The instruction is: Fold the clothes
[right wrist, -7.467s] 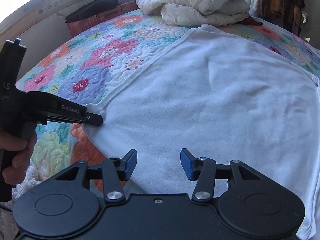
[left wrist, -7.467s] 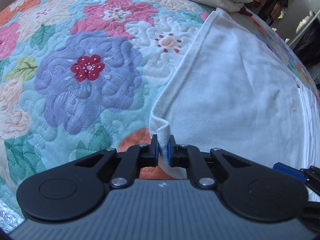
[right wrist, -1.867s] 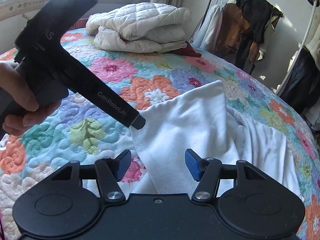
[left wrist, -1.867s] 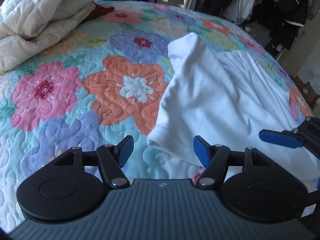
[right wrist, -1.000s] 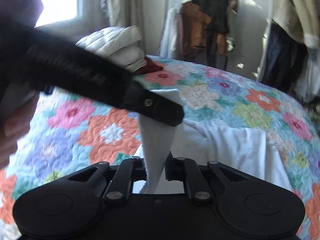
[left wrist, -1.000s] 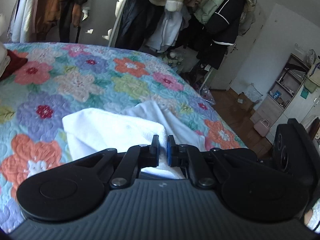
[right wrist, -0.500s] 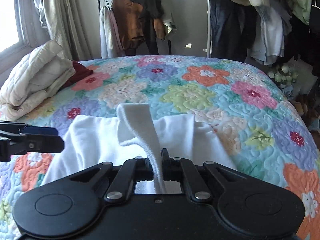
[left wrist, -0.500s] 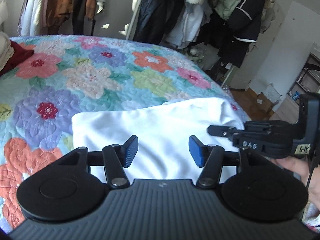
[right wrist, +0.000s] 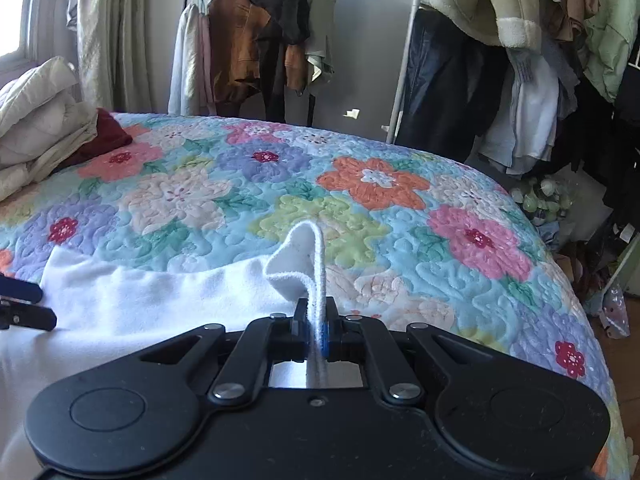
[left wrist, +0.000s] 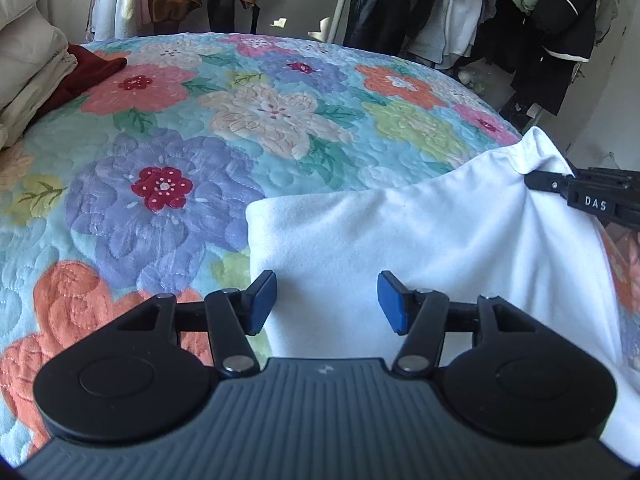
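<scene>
A white garment (left wrist: 400, 232) lies folded over on the flowered quilt (left wrist: 168, 184). My left gripper (left wrist: 326, 300) hovers open just above its near left part, with nothing pinched between the blue pads. In the left wrist view the right gripper (left wrist: 536, 182) comes in from the right edge and holds the garment's far right corner, pulled up into a peak. In the right wrist view my right gripper (right wrist: 316, 320) is shut on that white corner (right wrist: 304, 260), which stands up in front of the jaws. The left gripper's fingers (right wrist: 24, 312) show at the left edge there.
A folded cream duvet (right wrist: 36, 128) and a dark red cloth (right wrist: 108, 132) lie at the bed's far left. Racks of hanging coats and clothes (right wrist: 500, 80) stand beyond the bed. The quilt's right edge (right wrist: 572, 280) drops to a cluttered floor.
My left gripper has let go of the white garment and opened, then sunk toward it. The right gripper has carried its corner over to the right and lower, staying shut on it.
</scene>
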